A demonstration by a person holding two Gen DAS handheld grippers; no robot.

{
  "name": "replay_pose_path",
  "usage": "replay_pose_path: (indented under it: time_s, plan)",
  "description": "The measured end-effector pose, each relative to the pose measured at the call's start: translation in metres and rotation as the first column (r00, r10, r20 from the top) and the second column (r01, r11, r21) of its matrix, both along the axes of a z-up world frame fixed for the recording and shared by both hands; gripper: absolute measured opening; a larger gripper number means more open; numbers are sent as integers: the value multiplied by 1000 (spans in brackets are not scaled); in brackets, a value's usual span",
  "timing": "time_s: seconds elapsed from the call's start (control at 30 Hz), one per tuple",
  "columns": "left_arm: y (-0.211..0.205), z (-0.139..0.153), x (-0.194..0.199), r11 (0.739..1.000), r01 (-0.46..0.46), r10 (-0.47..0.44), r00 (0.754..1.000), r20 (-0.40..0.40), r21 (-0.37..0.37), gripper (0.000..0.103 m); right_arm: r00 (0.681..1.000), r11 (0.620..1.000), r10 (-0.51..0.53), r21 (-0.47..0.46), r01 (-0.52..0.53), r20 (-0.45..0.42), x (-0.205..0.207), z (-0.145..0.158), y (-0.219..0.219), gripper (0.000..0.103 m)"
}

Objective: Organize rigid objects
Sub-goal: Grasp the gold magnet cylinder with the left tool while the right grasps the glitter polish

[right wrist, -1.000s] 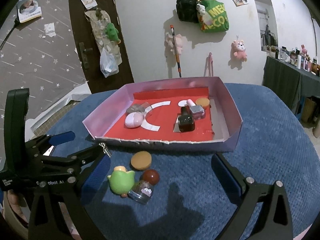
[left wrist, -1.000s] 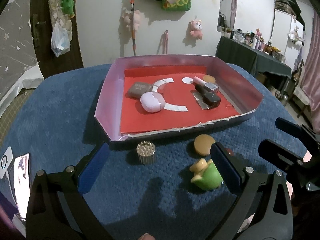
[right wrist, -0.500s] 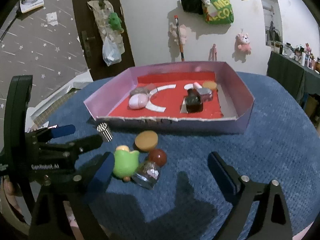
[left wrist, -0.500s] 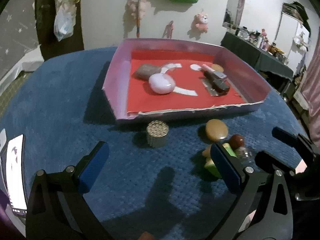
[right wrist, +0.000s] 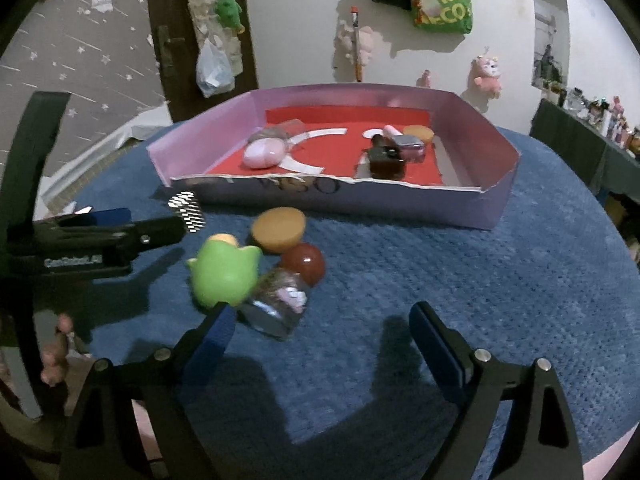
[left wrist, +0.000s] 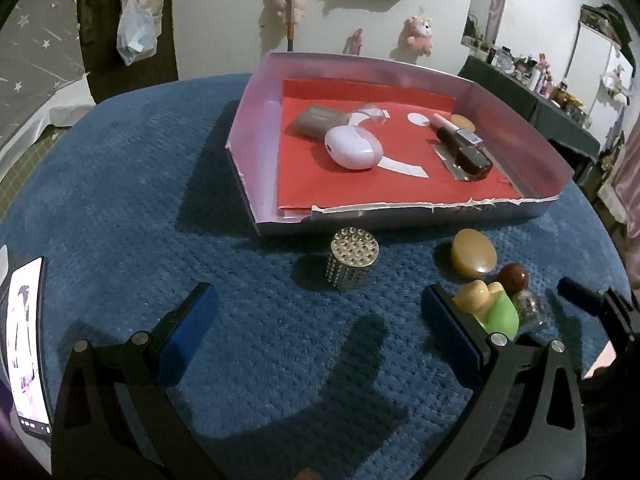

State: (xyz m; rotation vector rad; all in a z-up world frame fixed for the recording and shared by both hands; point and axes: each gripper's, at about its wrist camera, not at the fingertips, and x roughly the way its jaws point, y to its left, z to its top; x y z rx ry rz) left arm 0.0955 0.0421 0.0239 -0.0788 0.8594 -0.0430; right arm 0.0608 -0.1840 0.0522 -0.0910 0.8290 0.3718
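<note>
Five loose pieces lie on the blue desk (left wrist: 120, 208) just in front of the pink tray (left wrist: 400, 220), waiting to join those already inside. Leftmost is the studded metal cylinder (left wrist: 353, 258) – the left gripper (left wrist: 318, 320) hovers before it, released and empty. Further right cluster the green toy (right wrist: 224, 276), tan disc (right wrist: 279, 228), reddish-brown ball (right wrist: 303, 263) and clear glitter bottle (right wrist: 278, 304). The right gripper (right wrist: 320, 336), jaws just narrowing with nothing between them, sits close – next it likely must centre on the bottle, then clamp.
</note>
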Motion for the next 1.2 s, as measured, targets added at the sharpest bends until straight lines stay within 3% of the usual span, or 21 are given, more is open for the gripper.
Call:
replay_pose_path:
  time_s: [0.17, 0.53, 0.63, 0.9, 0.97, 1.2]
  plan:
    - [-1, -4, 4, 1000, 7, -7, 1000, -10, -1, 103, 998, 999, -53, -12, 53, 41, 2, 2, -9, 90]
    - [-3, -10, 13, 1000, 13, -13, 1000, -26, -2, 102, 997, 1000, -15, 19, 13, 79, 14, -8, 2, 84]
    - [-3, -11, 16, 1000, 10, -10, 1000, -26, -6, 101, 997, 1000, -1, 24, 0, 72, 19, -8, 5, 77]
    - [-5, -11, 22, 1000, 17, -17, 1000, -19, -2, 84, 999, 998, 20, 61, -21, 26, 34, -6, 10, 66]
    - [-5, -11, 21, 1000, 22, -22, 1000, -14, -3, 77, 1000, 996, 29, 81, -30, 8, 36, -7, 9, 61]
    - [-1, -9, 19, 1000, 17, -17, 1000, 7, -8, 52, 999, 997, 38, 73, -39, 13, 33, -7, 9, 60]
